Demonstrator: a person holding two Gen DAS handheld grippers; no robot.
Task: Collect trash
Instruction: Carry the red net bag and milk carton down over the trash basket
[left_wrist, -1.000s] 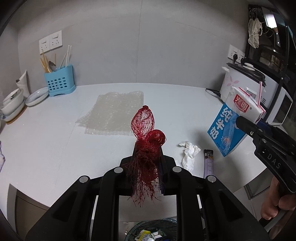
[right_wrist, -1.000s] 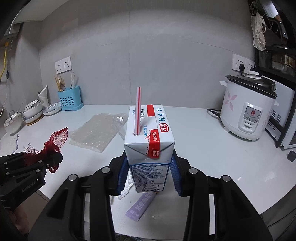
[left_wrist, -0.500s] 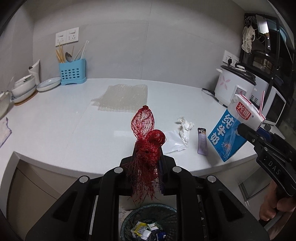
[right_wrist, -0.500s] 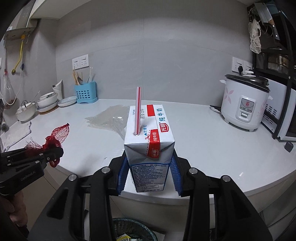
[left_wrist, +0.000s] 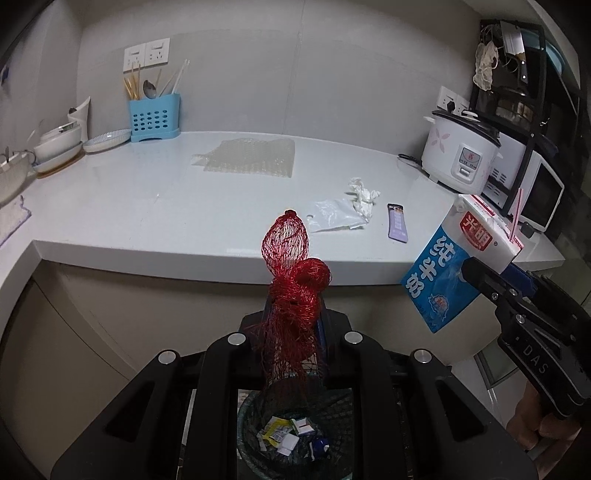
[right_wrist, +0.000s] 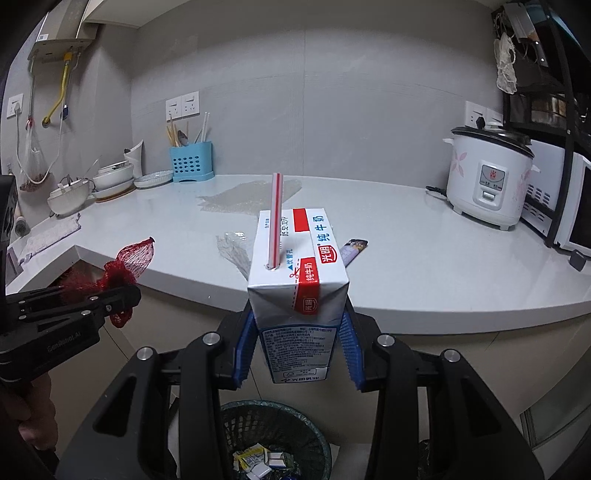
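Observation:
My left gripper (left_wrist: 293, 314) is shut on a red mesh net bag (left_wrist: 291, 280), held off the counter and above a dark mesh trash bin (left_wrist: 291, 439) on the floor. My right gripper (right_wrist: 297, 332) is shut on a blue and white milk carton (right_wrist: 299, 280) with a red striped straw (right_wrist: 275, 218), also above the bin (right_wrist: 273, 435). The carton shows in the left wrist view (left_wrist: 458, 262), the net bag in the right wrist view (right_wrist: 125, 269). On the counter lie a crumpled tissue (left_wrist: 364, 194), a clear plastic wrapper (left_wrist: 334, 219), a purple wrapper (left_wrist: 397, 227) and a bubble wrap sheet (left_wrist: 251, 158).
A white counter (left_wrist: 147, 206) has a rounded front edge. A blue utensil holder (left_wrist: 153, 116) and bowls (left_wrist: 59, 144) stand at the back left. A rice cooker (left_wrist: 461, 151) and a microwave (left_wrist: 532, 184) stand at the right.
Both grippers have pulled back from over the counter and past its front edge, each keeping its load. The trash bin has come into fuller view below them.

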